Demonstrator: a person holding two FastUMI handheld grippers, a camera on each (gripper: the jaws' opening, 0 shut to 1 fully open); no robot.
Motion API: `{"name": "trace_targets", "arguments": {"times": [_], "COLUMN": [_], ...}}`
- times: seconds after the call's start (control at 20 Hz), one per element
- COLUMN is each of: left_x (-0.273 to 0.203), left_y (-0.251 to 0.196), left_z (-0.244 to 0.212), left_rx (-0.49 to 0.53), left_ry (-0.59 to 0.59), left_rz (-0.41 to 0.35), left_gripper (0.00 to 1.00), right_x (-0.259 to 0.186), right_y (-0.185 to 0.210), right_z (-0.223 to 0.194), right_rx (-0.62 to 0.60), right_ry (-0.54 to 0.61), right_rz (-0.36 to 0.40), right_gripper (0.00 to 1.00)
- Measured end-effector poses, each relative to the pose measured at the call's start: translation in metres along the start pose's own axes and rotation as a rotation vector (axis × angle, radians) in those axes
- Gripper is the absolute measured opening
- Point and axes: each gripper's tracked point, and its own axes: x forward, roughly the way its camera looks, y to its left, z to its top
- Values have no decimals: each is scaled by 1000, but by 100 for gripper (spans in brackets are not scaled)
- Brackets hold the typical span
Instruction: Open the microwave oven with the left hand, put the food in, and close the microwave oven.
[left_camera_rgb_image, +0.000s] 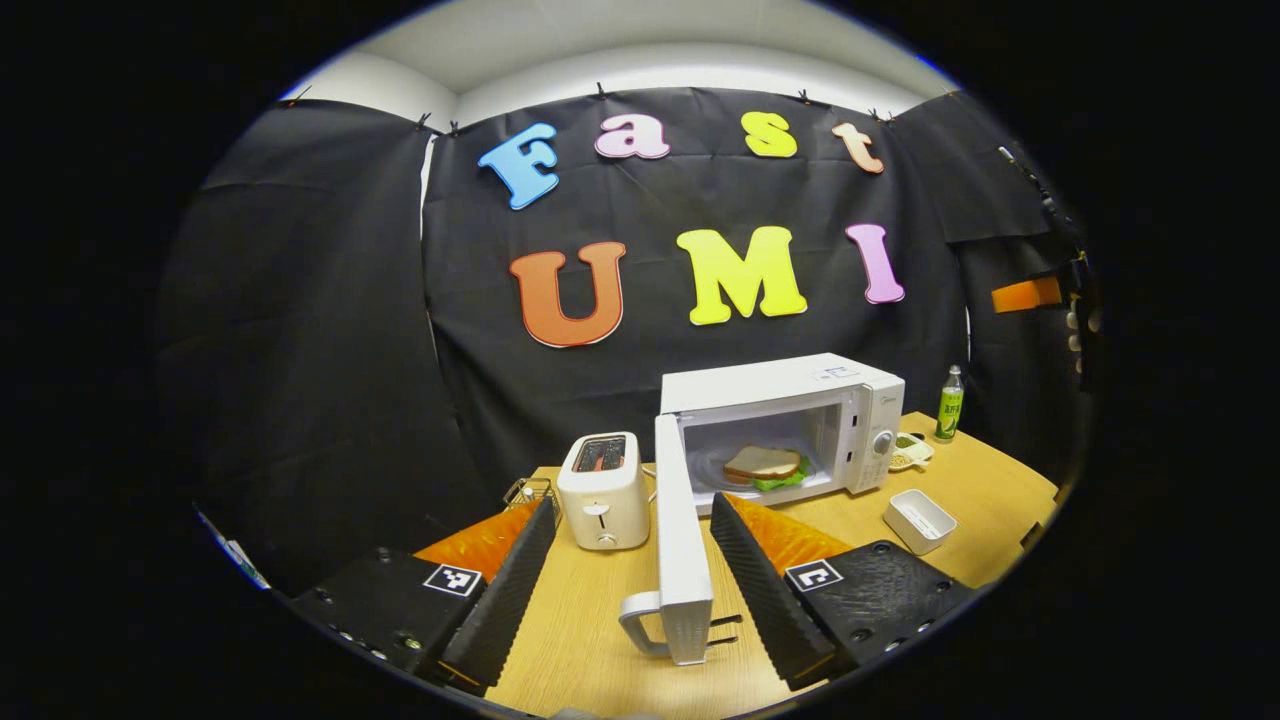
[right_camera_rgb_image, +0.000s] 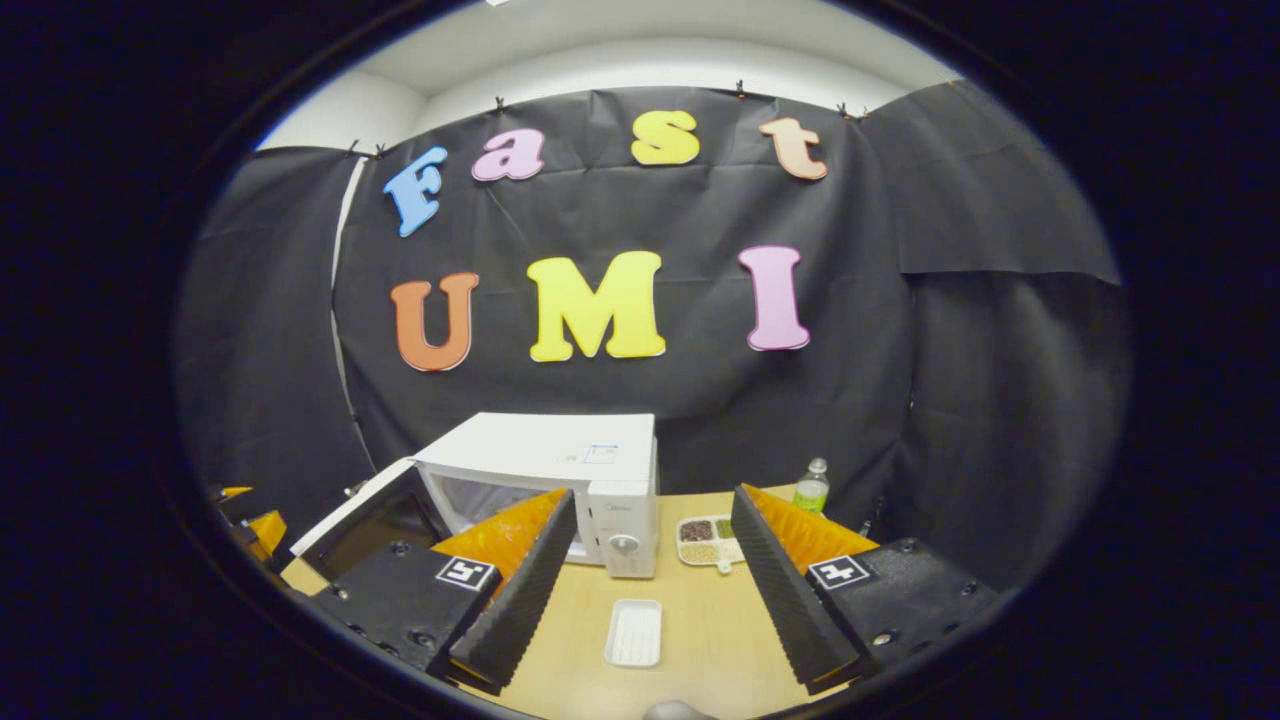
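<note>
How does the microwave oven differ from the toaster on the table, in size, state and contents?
The microwave oven is wider and taller than the toaster. The microwave oven stands with its door swung open toward the left gripper, while the toaster has no door, just slots on top. The microwave oven holds a sandwich on its plate; what is in the toaster's slots is unclear. Both are white and stand on the wooden table.

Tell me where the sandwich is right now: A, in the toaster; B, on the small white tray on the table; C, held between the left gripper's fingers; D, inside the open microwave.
D: in the left gripper view the sandwich lies inside the microwave, whose door is swung open; the small white tray on the table is empty.
</note>
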Motion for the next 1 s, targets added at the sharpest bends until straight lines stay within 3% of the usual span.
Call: {"name": "trace_targets", "arguments": {"times": [0.05,0.1,0.15,0.3,0.35,0.4,0.45,0.55,0.6,0.65,0.7,0.75,1.0], "left_x": [3,4,8,11,13,15,16,19,19,24,24,31,35], "left_y": [5,12,18,32,34,40,45,53,53,51,50,42,39], "left_z": [-4,-8,-12,-28,-33,-39,-48,-63,-70,-79,-89,-99,-137], "left_rx": [1,0,-5,-9,-17,-16,-20,-30,-38,-45,-46,-55,-75], "left_ry": [4,9,17,26,31,36,50,63,76,86,100,119,185], "left_rz": [5,30,33,68,69,84,96,113,110,94,84,43,34], "left_gripper": [89,80,63,53,36,31,14,3,0,0,0,0,0], "right_x": [-6,-11,-16,-22,-24,-25,-26,-29,-29,-31,-34,-37,-40], "right_y": [-6,-8,-9,-11,-10,-13,-13,-14,-15,-17,-16,-14,-10], "right_z": [-2,-2,-4,-7,-6,-6,-5,-7,-7,-8,-8,-8,-6], "right_rx": [-1,4,3,6,6,8,15,11,6,5,10,15,24], "right_ry": [6,11,19,36,46,52,60,82,87,92,97,102,104], "right_rz": [-15,-21,-23,-16,-9,-9,-3,1,-2,-11,-11,-10,0], "right_gripper": [91,92,99,99,99,92,99,99,99,92,99,99,99]}}
